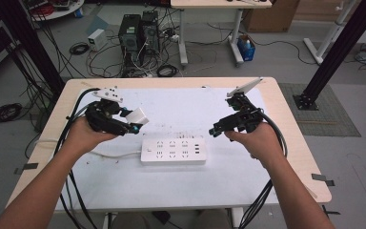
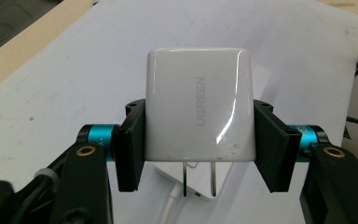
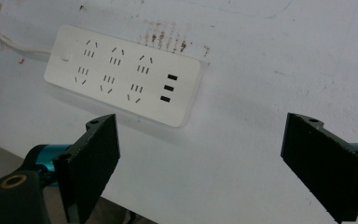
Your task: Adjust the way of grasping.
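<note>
My left gripper (image 2: 199,149) is shut on a white charger plug (image 2: 199,107) marked UGREEN, its two metal prongs pointing down toward the white power strip (image 2: 177,179) below. In the high view the left gripper (image 1: 129,123) holds the charger (image 1: 138,116) above the table, up and left of the power strip (image 1: 173,150). My right gripper (image 1: 215,130) hovers to the right of the strip. Its jaws stand wide apart in the right gripper view, right gripper (image 3: 214,163), with nothing between them, and the power strip (image 3: 123,74) lies on the white sheet ahead.
The strip's white cord (image 1: 114,154) runs left across the white sheet (image 1: 219,176) that covers the wooden table (image 1: 295,143). Black cables (image 1: 74,191) trail from both grippers over the front edge. Computer towers (image 1: 138,33) and cable coils stand on the floor beyond.
</note>
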`<state>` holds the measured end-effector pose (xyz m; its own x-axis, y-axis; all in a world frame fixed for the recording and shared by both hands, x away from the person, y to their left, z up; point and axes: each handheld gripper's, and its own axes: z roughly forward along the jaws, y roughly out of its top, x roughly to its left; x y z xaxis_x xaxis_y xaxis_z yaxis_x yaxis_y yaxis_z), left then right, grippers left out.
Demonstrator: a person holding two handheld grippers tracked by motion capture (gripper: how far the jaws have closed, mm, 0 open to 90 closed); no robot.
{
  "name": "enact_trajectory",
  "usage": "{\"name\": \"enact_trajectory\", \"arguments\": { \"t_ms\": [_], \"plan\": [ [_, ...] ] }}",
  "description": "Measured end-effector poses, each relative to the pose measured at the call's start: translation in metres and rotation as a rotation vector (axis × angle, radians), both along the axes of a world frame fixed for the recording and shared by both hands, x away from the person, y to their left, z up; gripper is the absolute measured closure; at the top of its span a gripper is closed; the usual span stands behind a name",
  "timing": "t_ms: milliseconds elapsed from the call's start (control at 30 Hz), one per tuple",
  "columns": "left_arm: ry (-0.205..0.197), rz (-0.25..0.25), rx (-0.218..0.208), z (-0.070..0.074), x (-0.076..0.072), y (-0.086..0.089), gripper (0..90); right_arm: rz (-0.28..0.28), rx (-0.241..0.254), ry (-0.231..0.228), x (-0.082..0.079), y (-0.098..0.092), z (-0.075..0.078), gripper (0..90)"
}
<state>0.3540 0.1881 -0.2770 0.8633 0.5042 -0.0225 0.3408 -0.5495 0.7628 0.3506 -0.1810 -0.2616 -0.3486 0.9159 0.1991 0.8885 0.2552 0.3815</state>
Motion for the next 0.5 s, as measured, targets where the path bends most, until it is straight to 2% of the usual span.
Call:
{"name": "enact_trajectory", "arguments": {
  "t_ms": [67,100,133,267,500],
  "plan": [
    [-0.007,-0.013,0.004,0.0000,-0.0005,-0.0006,42.6,-0.001,0.008,0.004,0.0004,0.0000,0.0002,11.0],
    [-0.007,-0.028,-0.017,-0.0011,-0.0027,-0.0027,42.6,0.001,0.019,0.011,0.0010,0.0002,0.0008,11.0],
    [-0.007,-0.028,-0.017,-0.0011,-0.0027,-0.0027,42.6,0.001,0.019,0.011,0.0010,0.0002,0.0008,11.0],
    [-0.027,-0.081,-0.029,-0.0025,-0.0044,-0.0049,42.6,0.004,0.044,0.015,0.0012,-0.0004,0.0022,11.0],
    [-0.052,-0.111,-0.123,-0.0066,-0.0074,-0.0063,42.6,-0.001,0.079,0.017,0.0007,-0.0039,0.0028,11.0]
  ]
}}
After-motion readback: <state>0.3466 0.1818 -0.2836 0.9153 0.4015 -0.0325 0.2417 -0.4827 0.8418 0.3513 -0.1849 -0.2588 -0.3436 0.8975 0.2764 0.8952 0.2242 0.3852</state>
